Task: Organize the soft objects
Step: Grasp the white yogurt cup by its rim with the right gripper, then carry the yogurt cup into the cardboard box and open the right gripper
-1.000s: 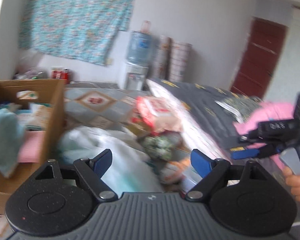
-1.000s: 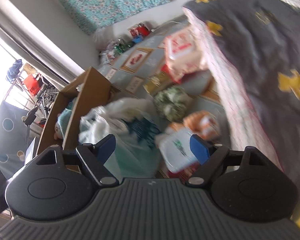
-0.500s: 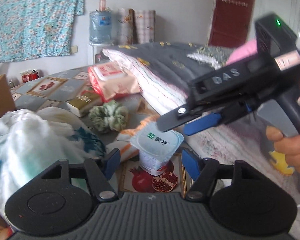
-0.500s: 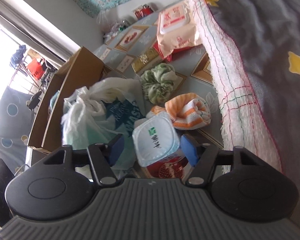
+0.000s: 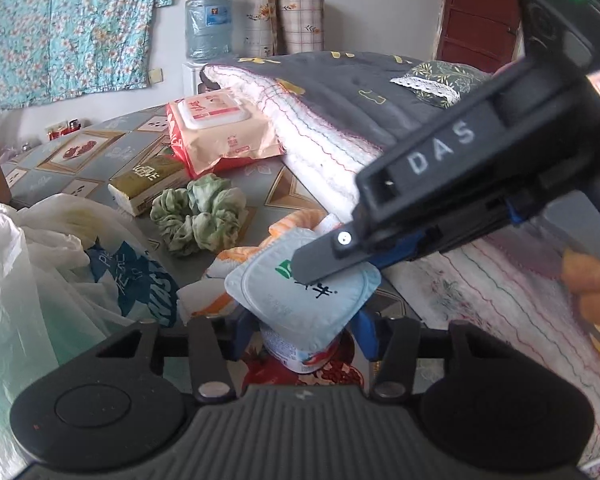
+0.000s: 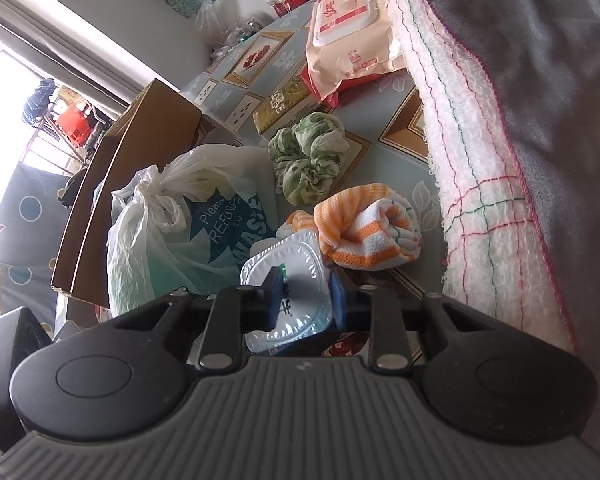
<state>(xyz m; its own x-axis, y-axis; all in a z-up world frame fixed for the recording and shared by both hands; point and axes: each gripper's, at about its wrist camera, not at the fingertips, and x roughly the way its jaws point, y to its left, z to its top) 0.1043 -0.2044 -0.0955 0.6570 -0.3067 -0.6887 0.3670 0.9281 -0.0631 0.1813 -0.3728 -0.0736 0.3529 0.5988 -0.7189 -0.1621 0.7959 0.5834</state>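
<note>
Since the frames a second back, both grippers have dropped from a wide look across the room to close quarters over the yogurt cup (image 5: pixel 300 312), which stands upright on the patterned tabletop (image 5: pixel 80 152); the cardboard box (image 6: pixel 112 184) that filled the left wrist view's left edge is now all but out of that view. Left gripper (image 5: pixel 304 332): jaws have just been closing and now bracket the cup body below its foil lid; whether the blue pads actually press on the cup cannot be told, the lid hides the contact. Right gripper (image 6: pixel 306 296): jaws have just been closing too, drawn narrow over the foil lid, one finger lying on the lid's top and the other at its rim; the lid's edge looks pinched between them. In the left wrist view the right gripper's dark finger rests on the lid from the right. Just behind the cup lies an orange-striped towel (image 6: pixel 368 228), rolled up; beyond it a green scrunchie (image 6: pixel 308 160). A knotted plastic bag (image 6: pixel 172 232) sits just left of the cup. A wet-wipes pack (image 5: pixel 216 136) lies farther back, against the folded quilt (image 5: pixel 360 112).
</note>
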